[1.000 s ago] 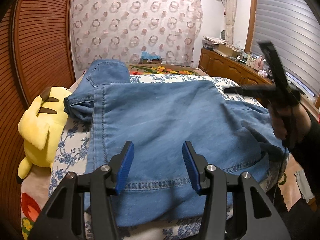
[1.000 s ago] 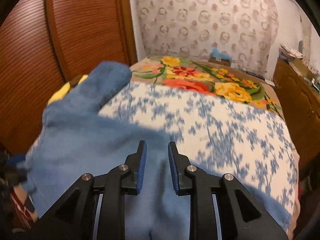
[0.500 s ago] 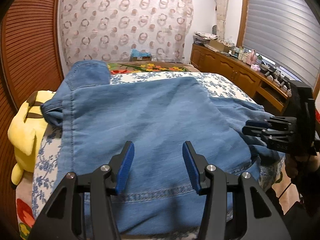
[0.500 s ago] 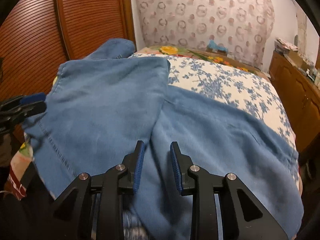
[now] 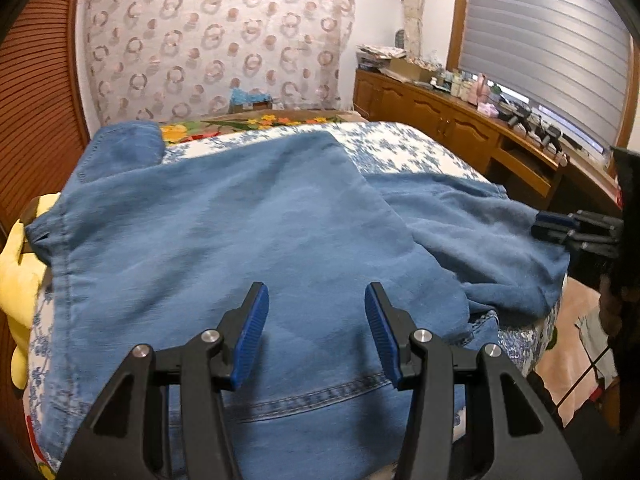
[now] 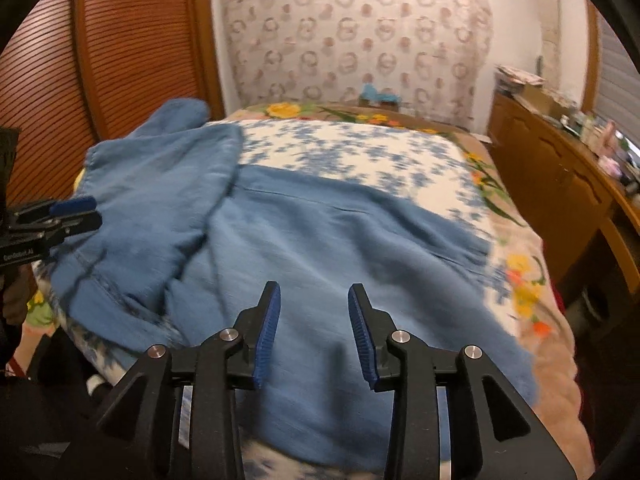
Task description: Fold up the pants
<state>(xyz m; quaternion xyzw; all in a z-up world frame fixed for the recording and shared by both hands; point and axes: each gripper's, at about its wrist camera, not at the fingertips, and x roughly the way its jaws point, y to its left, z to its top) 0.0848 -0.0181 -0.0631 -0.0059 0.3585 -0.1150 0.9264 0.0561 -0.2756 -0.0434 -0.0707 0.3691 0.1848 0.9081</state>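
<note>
**A:** Here's the bed [image 5: 404,148], blue-flowered cover, and the pants [image 5: 256,232] are spread right across it. Blue denim, one layer folded over the other. What's the left gripper [image 5: 316,332] doing?

**B:** Hanging above the near hem, pointing down at the cloth. Its blue pads [image 5: 250,332] stand well apart, nothing between them, nothing pinched. Open and empty.

**A:** And the right gripper [image 6: 314,328]?

**B:** Over the other half of the pants [image 6: 328,248], the lower layer. Its jaws are spreading as we speak, and no cloth sits between the pads [image 6: 268,332]. The denim lies flat beneath them, loose.

**A:** From the left wrist camera I catch the right gripper [image 5: 560,224] out at three o'clock, at the far edge of the fabric.

**B:** And the right wrist camera returns the favour: the left gripper [image 6: 68,210] shows at nine o'clock, beside the folded layer's edge. Whether it touches the cloth from there, I can't tell.

**A:** Where does the fold sit?

**B:** In the left view the upper layer fills the centre, its edge running from twelve o'clock down toward four. The lower layer pokes out at three.

**A:** Anything else?

**B:** A yellow plush toy [image 5: 18,276] at nine o'clock, tucked beside the pants. A wooden sideboard [image 5: 452,128] at two o'clock. A patterned curtain [image 5: 216,40] at twelve.
</note>
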